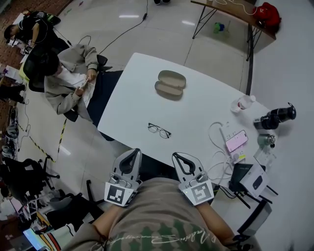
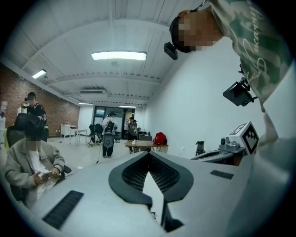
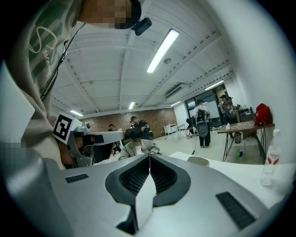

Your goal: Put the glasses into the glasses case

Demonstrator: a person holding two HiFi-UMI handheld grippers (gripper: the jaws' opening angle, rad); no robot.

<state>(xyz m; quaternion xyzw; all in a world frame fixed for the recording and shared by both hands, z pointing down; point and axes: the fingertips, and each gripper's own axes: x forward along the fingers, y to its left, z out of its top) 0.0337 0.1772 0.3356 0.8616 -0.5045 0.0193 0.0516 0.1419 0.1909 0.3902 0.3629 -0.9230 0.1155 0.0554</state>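
The head camera looks steeply down from above onto the bench (image 1: 196, 93), with the left gripper (image 1: 131, 153) and right gripper (image 1: 181, 157) at its lower edge. Each gripper camera sits close behind its own jaws and faces out across the room. All three views catch the seated person (image 1: 68, 81) and the red bag (image 1: 267, 13).

On the table (image 1: 132, 93): one pair of glasses (image 1: 159, 131), one glasses case (image 1: 170, 84), one pink phone (image 1: 236, 140), one clear bottle (image 1: 243, 103). Two grippers, left gripper (image 1: 133, 151) and right gripper (image 1: 177, 155).

White table (image 1: 196, 105): glasses (image 1: 159, 131), open case (image 1: 170, 84), phone (image 1: 236, 140)
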